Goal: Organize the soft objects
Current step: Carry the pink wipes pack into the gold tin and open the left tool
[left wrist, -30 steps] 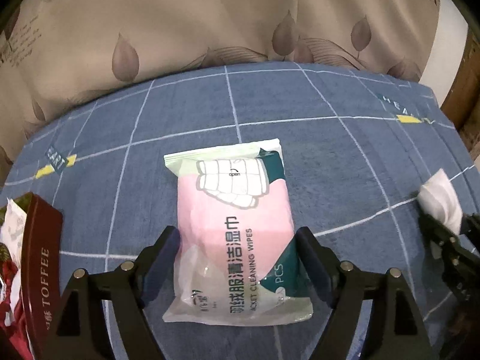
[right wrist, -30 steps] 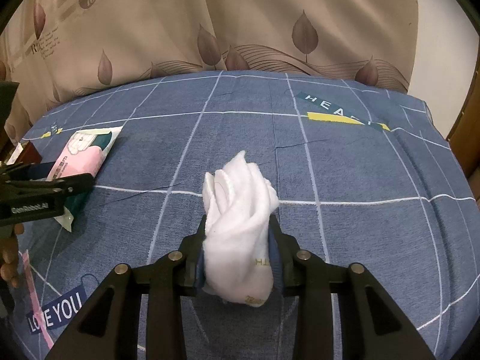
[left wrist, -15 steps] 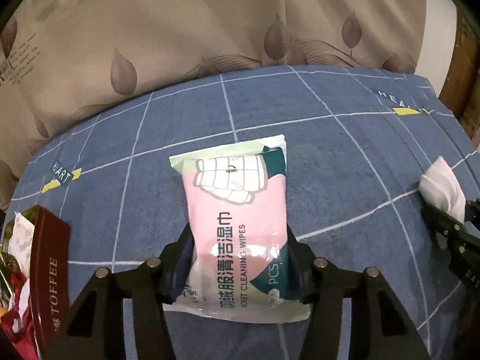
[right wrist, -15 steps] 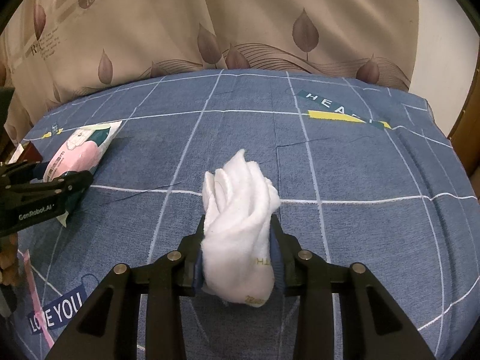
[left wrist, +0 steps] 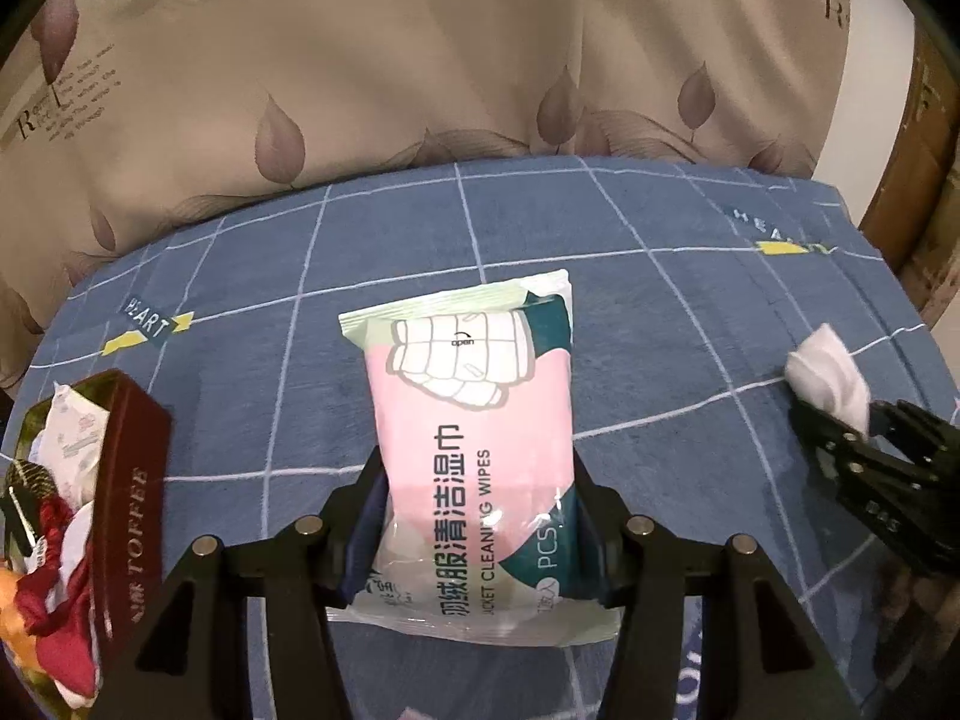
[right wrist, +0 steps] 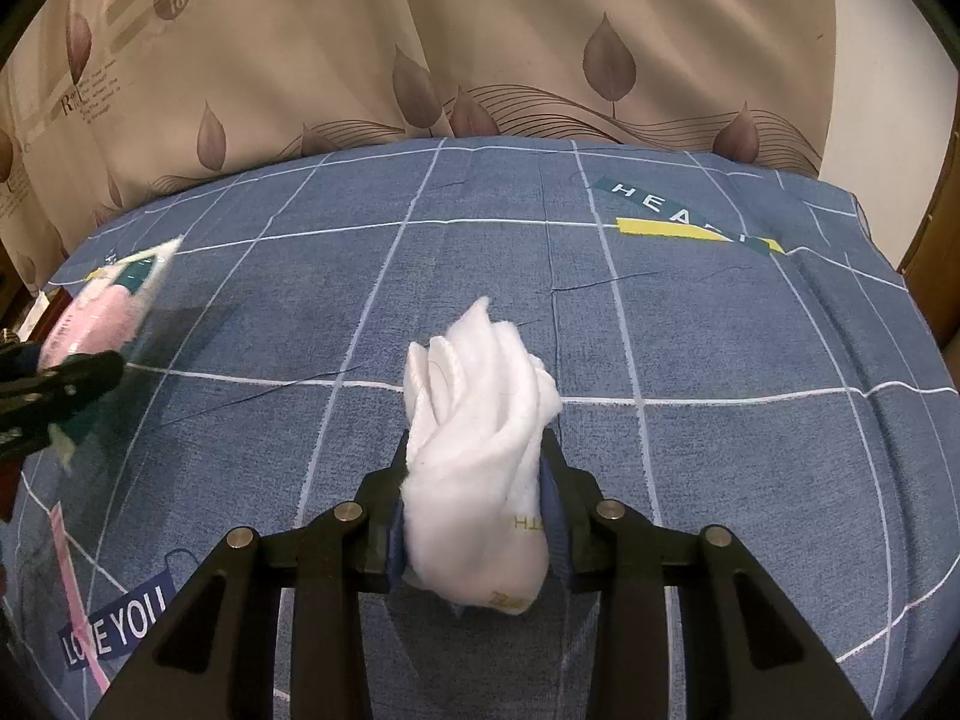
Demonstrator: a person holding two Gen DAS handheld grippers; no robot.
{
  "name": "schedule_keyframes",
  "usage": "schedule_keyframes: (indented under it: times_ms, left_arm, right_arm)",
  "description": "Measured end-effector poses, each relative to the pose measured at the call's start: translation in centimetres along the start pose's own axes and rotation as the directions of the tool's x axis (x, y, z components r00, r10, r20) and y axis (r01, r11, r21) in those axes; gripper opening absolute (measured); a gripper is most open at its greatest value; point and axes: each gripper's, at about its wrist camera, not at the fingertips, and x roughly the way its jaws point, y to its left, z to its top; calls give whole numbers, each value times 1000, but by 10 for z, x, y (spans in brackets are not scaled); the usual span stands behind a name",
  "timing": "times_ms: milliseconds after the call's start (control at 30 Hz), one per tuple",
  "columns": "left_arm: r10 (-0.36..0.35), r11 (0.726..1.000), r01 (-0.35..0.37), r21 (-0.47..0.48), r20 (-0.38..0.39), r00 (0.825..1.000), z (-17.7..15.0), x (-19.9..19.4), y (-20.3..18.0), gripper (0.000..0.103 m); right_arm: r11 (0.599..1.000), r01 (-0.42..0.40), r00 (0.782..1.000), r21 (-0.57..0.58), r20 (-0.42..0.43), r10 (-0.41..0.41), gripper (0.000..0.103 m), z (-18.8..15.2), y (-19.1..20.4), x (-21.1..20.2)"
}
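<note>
My left gripper (left wrist: 480, 516) is clamped across the near half of a pink, white and green plastic pack of cleaning wipes (left wrist: 474, 426), its 2 jaws pressing the pack's long sides. The pack's far end sticks out over the blue cloth with a white grid (left wrist: 660, 312). At the far left stands a dark red toffee tin (left wrist: 129, 498) stuffed with fabric bits. My right gripper (right wrist: 474, 516) is squeezed narrow on a bunched white sock (right wrist: 480, 420), which juts past the fingertips, near the middle of the cloth. Behind hangs a beige leaf-print curtain (right wrist: 480, 48).
</note>
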Motion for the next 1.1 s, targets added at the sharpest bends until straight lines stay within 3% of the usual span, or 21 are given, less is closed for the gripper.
schedule_keyframes:
  times_ms: [400,633,833,1100]
  left_arm:
    - [11,999,-13,35,50,999,-10,-63,20,55]
    - [41,999,-41,-4,75,996,-14,-100,58,55]
    - [139,990,-134,-45,115,984,-13,-127,103,55]
    - [251,966,-242,-96,101,963,-21,-139,159,55]
  right_arm:
    - [1000,4,1000,-3,0,-4,34,0,0,0]
    - [1000,7,1000,-6,-1,-7,34,0,0,0]
    - [1000,12,1000,-13,-2,-12,34,0,1,0]
    - [1000,15,1000,-16,-2,-15,35,0,0,0]
